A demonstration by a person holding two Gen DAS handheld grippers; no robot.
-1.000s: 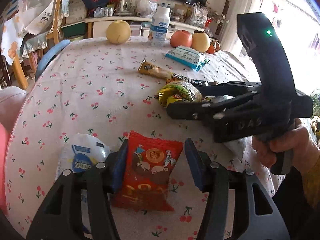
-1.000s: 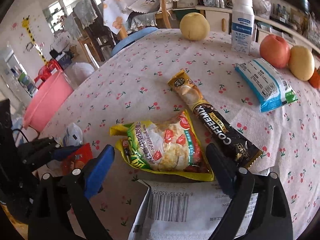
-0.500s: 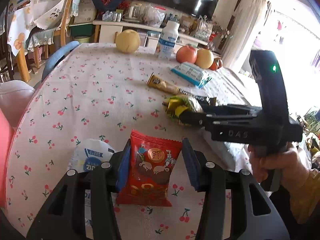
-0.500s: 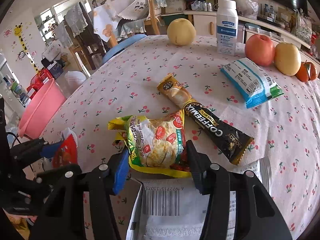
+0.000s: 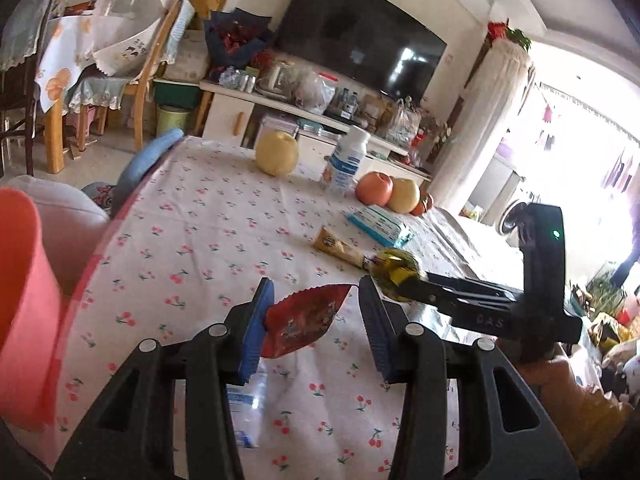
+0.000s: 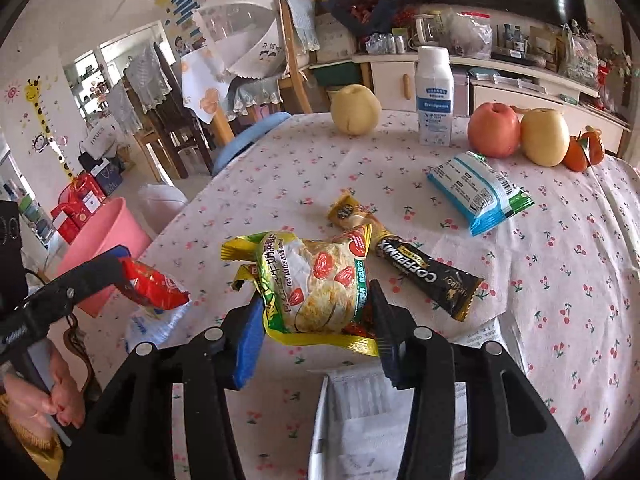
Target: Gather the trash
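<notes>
My left gripper holds a red snack packet, lifted off the cherry-print table and buckled between the blue pads, its jaws still closing. In the right wrist view that red snack packet hangs over the table's left edge. My right gripper grips a yellow-green snack packet raised just above the cloth, its jaws also closing. A black-and-gold coffee stick lies right behind it.
A pink bucket stands on the floor by the table's left edge. A white-blue wrapper, a white printed bag and a blue-white packet lie on the cloth. A pear, bottle and apple stand at the back.
Both grippers have closed onto their packets and risen. The red packet has left the cloth and tipped sideways. The yellow-green packet is squeezed narrower and lifted.
</notes>
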